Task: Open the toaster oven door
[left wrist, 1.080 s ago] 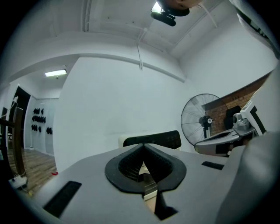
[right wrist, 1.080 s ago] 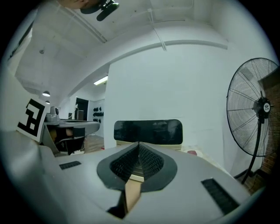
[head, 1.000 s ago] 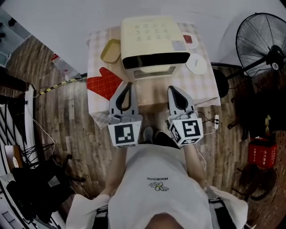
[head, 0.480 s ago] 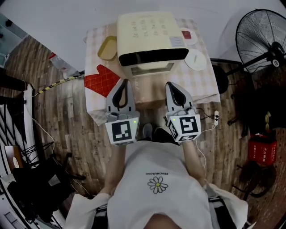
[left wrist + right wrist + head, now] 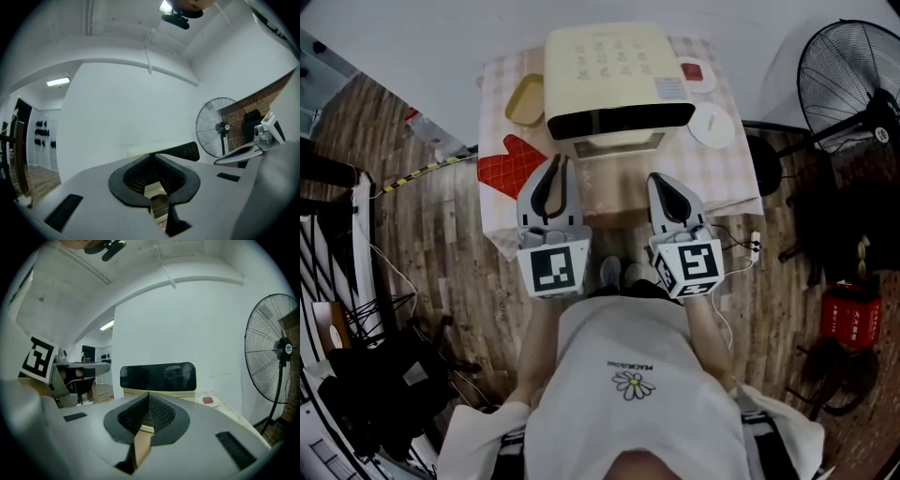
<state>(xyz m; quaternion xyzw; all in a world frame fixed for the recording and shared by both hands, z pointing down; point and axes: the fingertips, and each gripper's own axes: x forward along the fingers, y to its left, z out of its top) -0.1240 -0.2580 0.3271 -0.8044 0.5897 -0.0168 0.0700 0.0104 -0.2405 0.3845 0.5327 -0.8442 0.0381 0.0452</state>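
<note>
A cream toaster oven (image 5: pixel 614 70) stands on a checked tablecloth (image 5: pixel 727 178) at the far side of a small table. Its dark glass door (image 5: pixel 619 122) faces me and is closed. In the right gripper view the oven (image 5: pixel 158 380) sits straight ahead, dark door upright. My left gripper (image 5: pixel 556 161) hovers over the table's front left, jaws shut with nothing between them. The right gripper (image 5: pixel 661 182) hangs over the front right, also shut and empty. Both stay short of the oven. The left gripper view shows only the oven's top edge (image 5: pixel 180 151) past the jaws.
A red oven mitt (image 5: pixel 508 165) lies left of the oven, a yellow tray (image 5: pixel 528 99) behind it. A white disc (image 5: pixel 712 125) and a small plate with a red piece (image 5: pixel 694 73) sit on the right. A standing fan (image 5: pixel 853 70) is to the right of the table, on a wood floor.
The left gripper has shifted a little left and forward, toward the mitt. The head view has settled; the right gripper has stayed nearly still.
</note>
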